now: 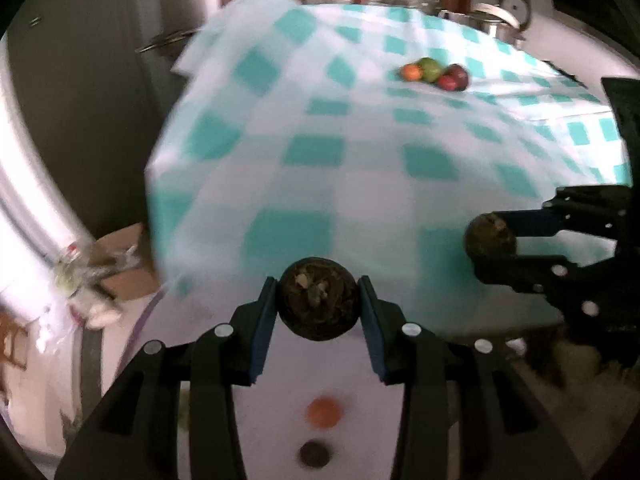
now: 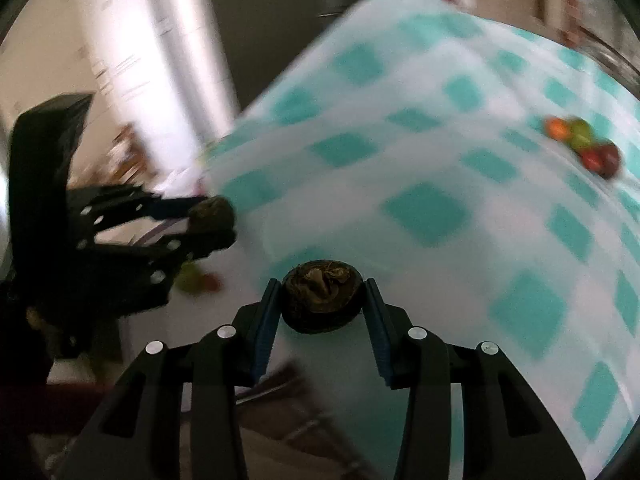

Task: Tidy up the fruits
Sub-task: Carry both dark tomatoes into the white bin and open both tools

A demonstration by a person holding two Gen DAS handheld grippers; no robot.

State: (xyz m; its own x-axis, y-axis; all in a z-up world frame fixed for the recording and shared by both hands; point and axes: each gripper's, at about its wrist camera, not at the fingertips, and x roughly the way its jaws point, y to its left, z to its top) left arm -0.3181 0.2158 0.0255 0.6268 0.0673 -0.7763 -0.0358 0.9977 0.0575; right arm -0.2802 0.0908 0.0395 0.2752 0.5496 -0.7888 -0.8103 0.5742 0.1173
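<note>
My left gripper (image 1: 319,300) is shut on a dark brown round fruit (image 1: 319,304), held above the near edge of the table. My right gripper (image 2: 322,300) is shut on a second dark brown fruit (image 2: 320,300). In the left wrist view the right gripper (image 1: 494,242) shows at the right with its fruit (image 1: 490,237). In the right wrist view the left gripper (image 2: 214,220) shows at the left with its fruit (image 2: 212,213). A cluster of orange, green and red fruits (image 1: 436,72) lies far out on the checked cloth; it also shows in the right wrist view (image 2: 582,146).
The teal-and-white checked tablecloth (image 1: 320,152) covers the table. An orange fruit (image 1: 324,412) and a dark fruit (image 1: 315,454) lie on a white surface below my left gripper. Green and red fruits (image 2: 196,280) lie below in the right wrist view. Steel pots (image 1: 500,20) stand behind the table.
</note>
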